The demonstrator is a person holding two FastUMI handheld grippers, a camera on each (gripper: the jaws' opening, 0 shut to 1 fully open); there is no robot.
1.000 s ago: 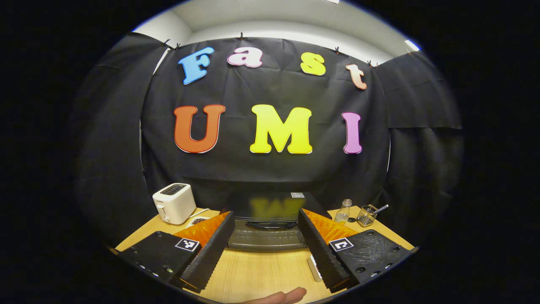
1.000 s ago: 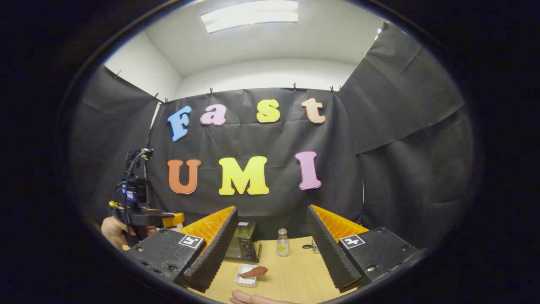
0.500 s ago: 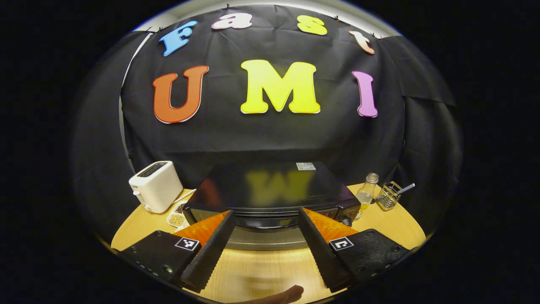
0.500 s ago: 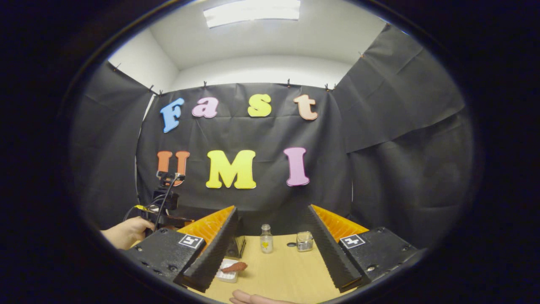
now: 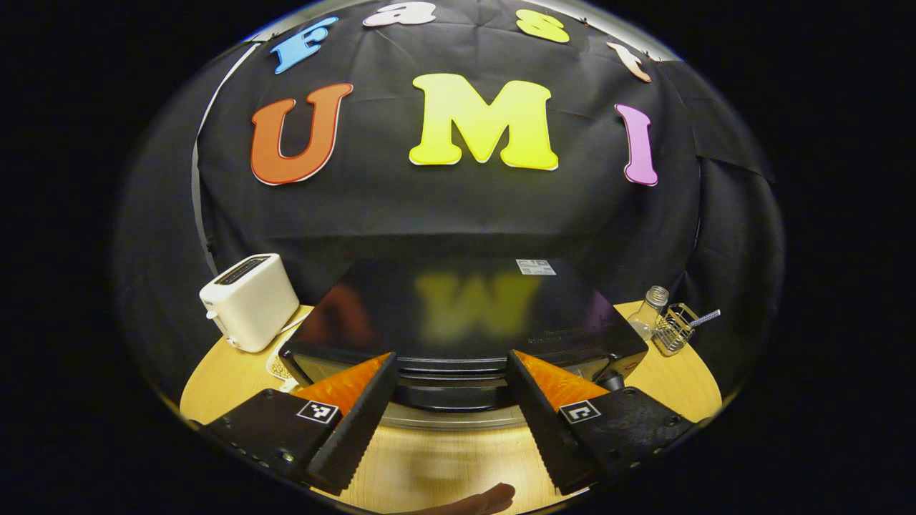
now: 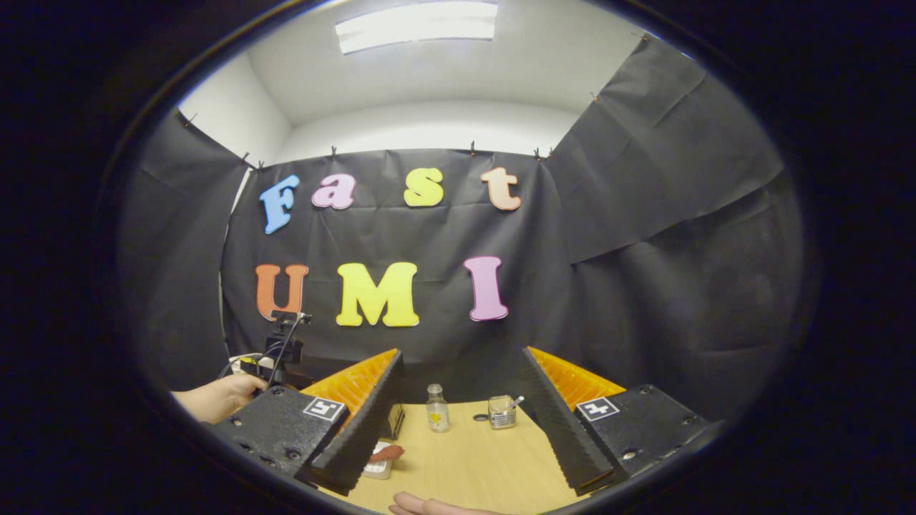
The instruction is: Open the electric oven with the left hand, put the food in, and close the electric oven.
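- The counter (image 5: pixel 444 465) is pale wood, with bare room between its near edge and the oven; in the right gripper view a wide bare stretch (image 6: pixel 472 458) runs from the near edge back to the jars.
- The electric oven (image 5: pixel 458 315), dark and glossy on top, stands at the middle of the counter toward the far edge, its door shut; its handle (image 5: pixel 451 390) lies between the left tongs' fingers, and whether they touch it cannot be told.
- The left tongs (image 5: pixel 451 400) are spread wide and grip nothing.
- The right tongs (image 6: pixel 461 408) are likewise wide apart, holding nothing, raised over the counter's near edge.
- A white toaster (image 5: pixel 249 302) sits near the far left corner, apart from the oven.
- A hand (image 6: pixel 222 397) grips the left tongs at the left edge of the right gripper view.
- The food (image 6: pixel 386 453), a reddish-brown piece, lies on a small white tray (image 6: pixel 378 468), half hidden behind the right tongs' left finger.
- A wire holder (image 5: pixel 674 329) and a small bottle (image 5: pixel 647 315) stand near the far right corner.
- Small dishes left of the oven are cut off by the fingers.
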